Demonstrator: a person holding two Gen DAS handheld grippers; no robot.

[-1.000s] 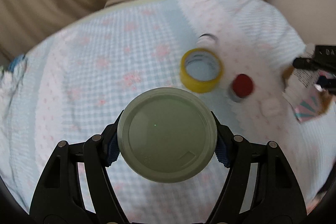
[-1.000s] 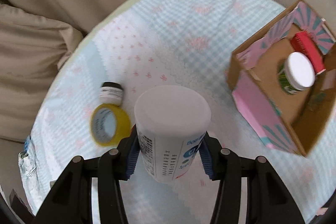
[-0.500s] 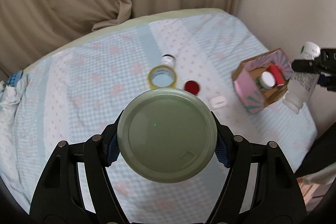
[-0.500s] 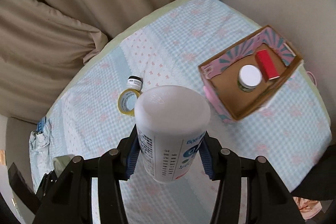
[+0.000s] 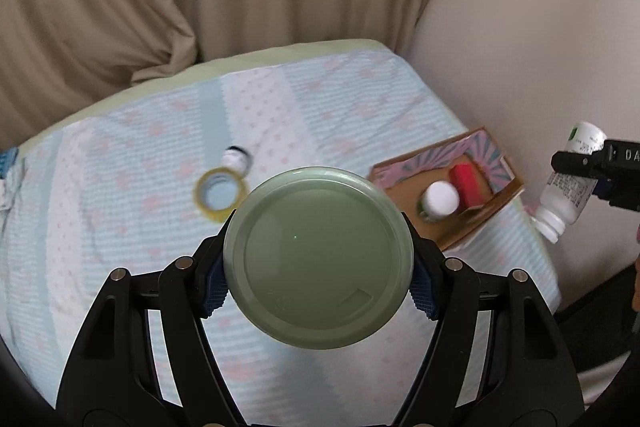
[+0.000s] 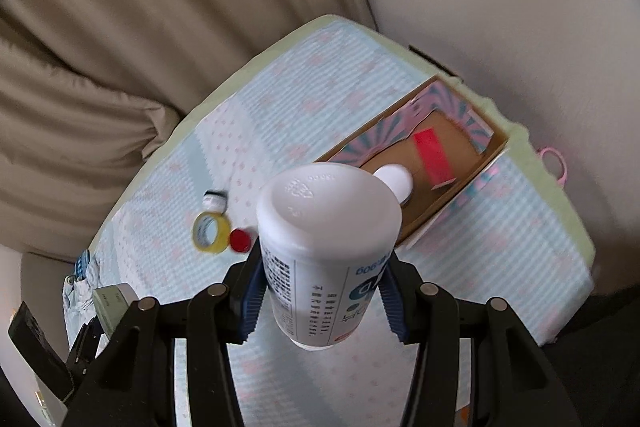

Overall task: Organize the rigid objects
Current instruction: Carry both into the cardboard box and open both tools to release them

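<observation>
The green jar (image 5: 318,257) sits clamped between the pads of the left gripper (image 5: 318,277), high above the bed (image 5: 120,227). The right gripper (image 6: 324,293) pinches a white bottle (image 6: 326,251), base toward the camera, also held high, over the open box (image 6: 460,183) near the bed's edge.

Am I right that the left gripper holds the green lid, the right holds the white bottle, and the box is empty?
Not quite: the box is not empty. The right wrist view shows a white-capped jar and a red item inside. The rest is correct.
</observation>
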